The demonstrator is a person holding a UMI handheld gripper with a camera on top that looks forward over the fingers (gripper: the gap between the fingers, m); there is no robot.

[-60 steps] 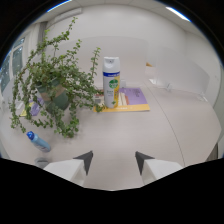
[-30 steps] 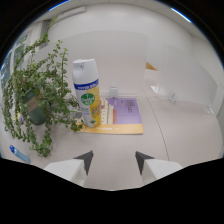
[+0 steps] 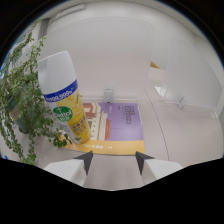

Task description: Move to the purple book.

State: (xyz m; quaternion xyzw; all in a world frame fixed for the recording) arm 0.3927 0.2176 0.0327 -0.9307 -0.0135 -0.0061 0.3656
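Just ahead of the gripper [image 3: 113, 162], jaws wide and holding nothing, lay the purple book [image 3: 124, 125] on the bench [image 3: 180, 135], Dettol spray can [image 3: 65, 97] alongside.

We see bright, even, soft light on the white tabletop [image 3: 125, 65], with faint shadows; everything looks slightly blurred, the straight edges bow toward a black circular rim, and the leafy green plant [image 3: 20, 110] smears there
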